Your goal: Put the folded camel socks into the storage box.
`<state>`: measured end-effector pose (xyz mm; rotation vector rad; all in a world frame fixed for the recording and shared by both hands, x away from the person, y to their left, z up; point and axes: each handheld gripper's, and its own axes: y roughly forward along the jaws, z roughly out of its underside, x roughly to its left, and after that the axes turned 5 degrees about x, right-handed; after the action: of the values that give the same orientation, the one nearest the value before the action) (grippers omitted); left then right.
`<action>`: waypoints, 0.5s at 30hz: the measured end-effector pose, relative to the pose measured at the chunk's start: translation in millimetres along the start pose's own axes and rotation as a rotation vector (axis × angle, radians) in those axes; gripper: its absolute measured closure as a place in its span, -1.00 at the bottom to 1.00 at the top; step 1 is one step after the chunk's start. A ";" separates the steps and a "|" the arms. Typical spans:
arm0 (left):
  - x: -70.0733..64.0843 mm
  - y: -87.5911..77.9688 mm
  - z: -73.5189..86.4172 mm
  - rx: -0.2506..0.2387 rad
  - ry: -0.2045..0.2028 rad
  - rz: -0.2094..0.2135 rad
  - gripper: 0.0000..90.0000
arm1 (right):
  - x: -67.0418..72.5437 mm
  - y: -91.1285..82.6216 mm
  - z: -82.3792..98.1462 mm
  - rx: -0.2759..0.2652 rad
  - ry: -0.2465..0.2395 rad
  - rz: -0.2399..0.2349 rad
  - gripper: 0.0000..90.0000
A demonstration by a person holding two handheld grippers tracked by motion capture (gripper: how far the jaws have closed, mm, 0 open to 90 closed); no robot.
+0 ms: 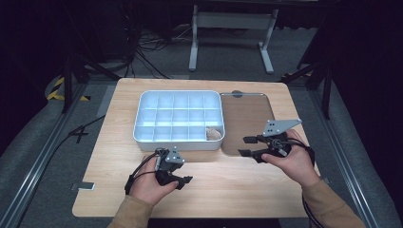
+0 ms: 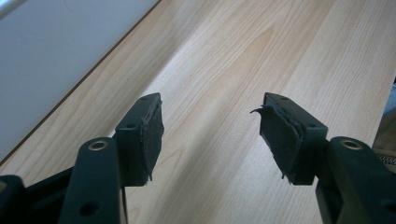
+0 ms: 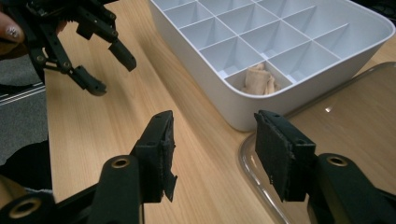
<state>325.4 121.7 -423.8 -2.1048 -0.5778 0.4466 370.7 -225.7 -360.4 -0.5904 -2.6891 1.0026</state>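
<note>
A white compartment tray [image 1: 176, 144] sits mid-table, and its front-right cell holds a small beige crumpled object [image 1: 214, 133]. A clear lid [image 1: 247, 118] lies flat against the tray's right side. My left gripper [image 1: 186, 182] hovers over bare wood in front of the tray, open and empty. My right gripper [image 1: 243, 146] is open and empty over the lid's front-left corner, pointing left. The left gripper view shows open jaws [image 2: 212, 107] above wood, with the tray wall [image 2: 56, 56] at upper left. The right gripper view shows open jaws [image 3: 212, 121] facing the tray [image 3: 210, 93], the beige object [image 3: 258, 80], the lid [image 3: 336, 121] and the left gripper [image 3: 112, 74].
The wooden table [image 1: 237, 190] has bare room in front of and to the left of the tray. Beyond its edges is grey floor with cables [image 1: 147, 52] and a white desk frame [image 1: 233, 28] at the back.
</note>
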 end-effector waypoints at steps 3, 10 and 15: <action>0.6 -1.0 0.0 0.001 0.003 -0.005 -0.11 | 1.8 -1.2 9.3 0.011 0.001 0.002 0.03; 1.1 -1.8 0.2 0.004 0.000 -0.005 -0.11 | 4.0 5.7 35.3 -0.011 0.048 -0.017 0.01; 2.2 -0.7 0.8 0.003 0.004 -0.008 -0.11 | 5.6 10.9 46.1 0.002 0.048 -0.011 0.00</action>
<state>326.6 123.8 -423.9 -2.0998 -0.5829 0.4385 353.7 -242.4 -401.7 -0.5913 -2.6464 0.9762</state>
